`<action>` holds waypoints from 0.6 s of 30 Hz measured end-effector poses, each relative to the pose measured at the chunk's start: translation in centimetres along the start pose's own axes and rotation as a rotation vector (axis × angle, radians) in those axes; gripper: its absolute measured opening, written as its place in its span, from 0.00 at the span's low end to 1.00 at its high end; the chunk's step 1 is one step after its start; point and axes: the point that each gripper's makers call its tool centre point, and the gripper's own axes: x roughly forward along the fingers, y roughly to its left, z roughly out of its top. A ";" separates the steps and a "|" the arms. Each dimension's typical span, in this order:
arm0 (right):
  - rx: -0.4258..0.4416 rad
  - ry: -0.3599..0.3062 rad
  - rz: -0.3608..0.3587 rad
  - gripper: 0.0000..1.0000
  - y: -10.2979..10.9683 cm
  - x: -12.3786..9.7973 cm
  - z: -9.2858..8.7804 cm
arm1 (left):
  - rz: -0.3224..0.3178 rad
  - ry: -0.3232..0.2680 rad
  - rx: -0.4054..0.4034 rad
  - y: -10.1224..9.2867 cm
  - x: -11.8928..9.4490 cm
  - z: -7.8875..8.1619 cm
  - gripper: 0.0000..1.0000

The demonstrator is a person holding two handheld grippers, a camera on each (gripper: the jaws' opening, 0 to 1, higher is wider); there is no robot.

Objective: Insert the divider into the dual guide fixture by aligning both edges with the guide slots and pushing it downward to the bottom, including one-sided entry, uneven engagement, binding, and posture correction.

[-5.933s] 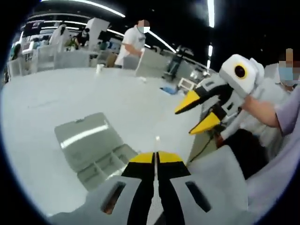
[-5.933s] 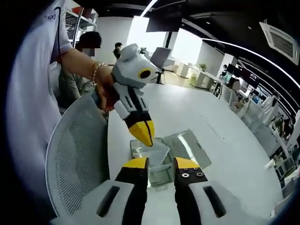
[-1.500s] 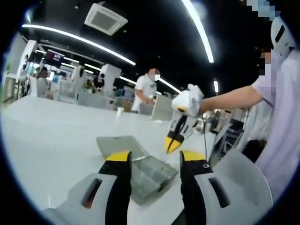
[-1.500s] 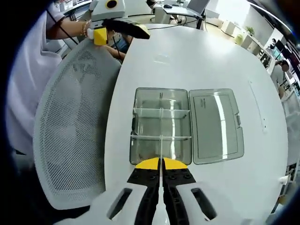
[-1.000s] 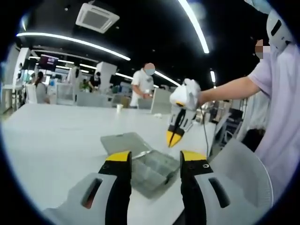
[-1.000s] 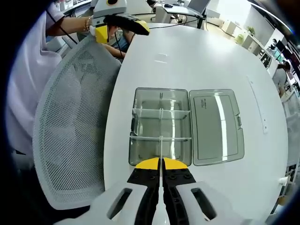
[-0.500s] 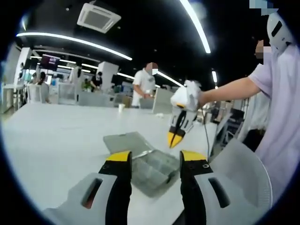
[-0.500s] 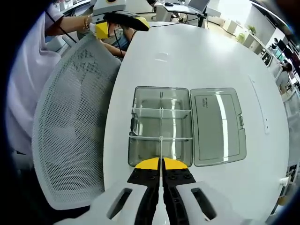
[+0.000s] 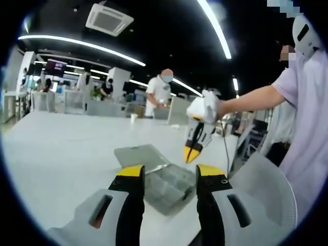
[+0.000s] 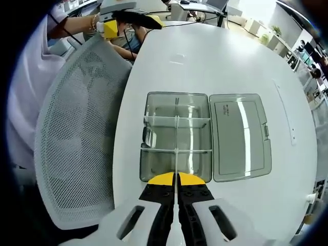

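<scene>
A clear plastic box (image 10: 159, 134) lies on the white table (image 10: 205, 56) with its lid (image 10: 241, 136) folded open to the right. Clear cross walls split it into compartments. My right gripper (image 10: 176, 177) hovers over the box's near edge. It is shut on a thin clear divider (image 10: 176, 160), seen edge-on and reaching toward the middle of the box. In the left gripper view, the right gripper (image 9: 191, 154) hangs point-down just above the box (image 9: 166, 182). My left gripper (image 9: 170, 173) is open and empty, held off the table's edge; it also appears as the left gripper (image 10: 130, 23) at the top.
A white mesh chair back (image 10: 77, 138) stands against the table's left edge, beside the box. A person's arm (image 9: 246, 100) holds the right gripper. Other people and desks stand far behind the table, where a small cup (image 9: 133, 117) sits.
Since the oldest frames my left gripper has opened, and my right has shut on the divider and come over the box. Over the last second almost nothing moves.
</scene>
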 end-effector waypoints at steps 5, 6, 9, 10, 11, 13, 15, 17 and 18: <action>0.004 0.009 0.007 0.00 0.1 0.2 0.0 | 0.001 -0.001 0.000 0.0 0.0 0.0 0.37; 0.004 0.010 0.006 0.00 0.0 0.2 0.0 | 0.001 -0.001 -0.001 0.0 -0.1 0.0 0.37; 0.006 0.014 0.008 0.00 0.0 0.3 -0.1 | 0.002 -0.001 -0.001 0.0 -0.1 0.0 0.37; 0.005 0.017 0.010 0.00 0.0 0.4 -0.1 | 0.003 0.000 0.000 0.1 -0.1 0.0 0.37; 0.008 0.017 0.012 0.00 0.0 0.4 -0.1 | 0.004 0.000 0.000 0.1 -0.1 0.0 0.37; 0.005 0.020 0.011 0.00 0.0 0.5 -0.2 | 0.005 0.000 0.000 0.1 -0.2 0.0 0.37; 0.006 0.022 0.014 0.00 0.0 0.5 -0.1 | 0.006 0.000 0.000 0.1 -0.2 0.0 0.37; 0.009 0.024 0.015 0.00 0.0 0.6 -0.1 | 0.007 0.000 -0.002 0.1 -0.3 0.0 0.37; 0.012 0.025 0.017 0.00 0.1 0.6 -0.2 | 0.008 -0.001 0.000 0.1 -0.3 0.0 0.37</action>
